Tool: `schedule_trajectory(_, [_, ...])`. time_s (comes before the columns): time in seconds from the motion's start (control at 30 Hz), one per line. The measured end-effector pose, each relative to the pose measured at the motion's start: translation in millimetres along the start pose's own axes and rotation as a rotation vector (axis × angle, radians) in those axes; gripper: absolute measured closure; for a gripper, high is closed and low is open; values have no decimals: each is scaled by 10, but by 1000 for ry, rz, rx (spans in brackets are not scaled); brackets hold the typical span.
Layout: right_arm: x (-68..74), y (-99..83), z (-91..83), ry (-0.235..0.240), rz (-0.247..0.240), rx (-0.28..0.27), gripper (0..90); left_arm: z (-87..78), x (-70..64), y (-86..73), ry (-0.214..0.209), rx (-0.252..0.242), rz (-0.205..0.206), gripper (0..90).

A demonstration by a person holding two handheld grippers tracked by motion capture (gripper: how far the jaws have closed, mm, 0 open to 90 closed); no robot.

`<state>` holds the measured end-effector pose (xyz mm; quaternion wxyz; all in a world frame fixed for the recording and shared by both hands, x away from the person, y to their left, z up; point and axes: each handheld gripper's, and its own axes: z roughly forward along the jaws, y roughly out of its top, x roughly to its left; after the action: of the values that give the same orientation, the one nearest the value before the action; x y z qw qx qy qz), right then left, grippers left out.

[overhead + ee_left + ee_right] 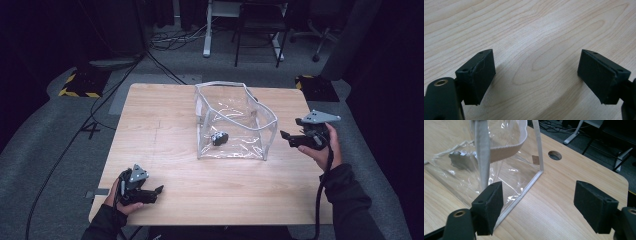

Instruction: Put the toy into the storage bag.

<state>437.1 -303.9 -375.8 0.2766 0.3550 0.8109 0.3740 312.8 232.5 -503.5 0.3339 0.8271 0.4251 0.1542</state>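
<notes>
Your left gripper (159,190) rests near the front left corner of the pale wooden table (165,130), jaws wide apart, holding nothing | your right gripper (286,137) hovers just beside the clear plastic pouch with grey trim (235,122), jaws wide, empty | pouch stands mid-table, a small dark object (219,138) inside.

Open desk all round, one clear bag in the middle

The clear bag (235,122) stands upright at the desk's (165,150) centre toward the far edge, mouth open upward, a small dark object (219,138) on its floor. The left half and near strip of the desk are bare wood. The left gripper (150,194) sits at the near left corner, fingers (480,75) spread over bare board. The right gripper (292,137) hangs just beside the bag's right wall, with bare wood and a round hole (554,155) to its right.
</notes>
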Motion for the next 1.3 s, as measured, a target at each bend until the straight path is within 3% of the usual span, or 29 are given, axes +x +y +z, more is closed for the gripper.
schedule_trajectory(0.2, [30,-76,-2,9,5,1,243,0,0,0,0,0,0,150])
schedule_trajectory(0.6, [120,-235,-12,19,-43,32,239,0,1,0,1,0,1,150])
schedule_trajectory(1.0, [216,-375,-1,34,-58,59,238,-2,2,1,6,0,4,149])
schedule_trajectory(1.1, [231,-414,19,33,-84,65,235,-1,1,0,5,1,2,149])
schedule_trajectory(1.23, [281,-469,26,44,-69,77,233,0,1,2,8,0,0,149])
schedule_trajectory(1.3, [286,-504,29,46,-84,78,233,0,1,2,8,0,-1,149])
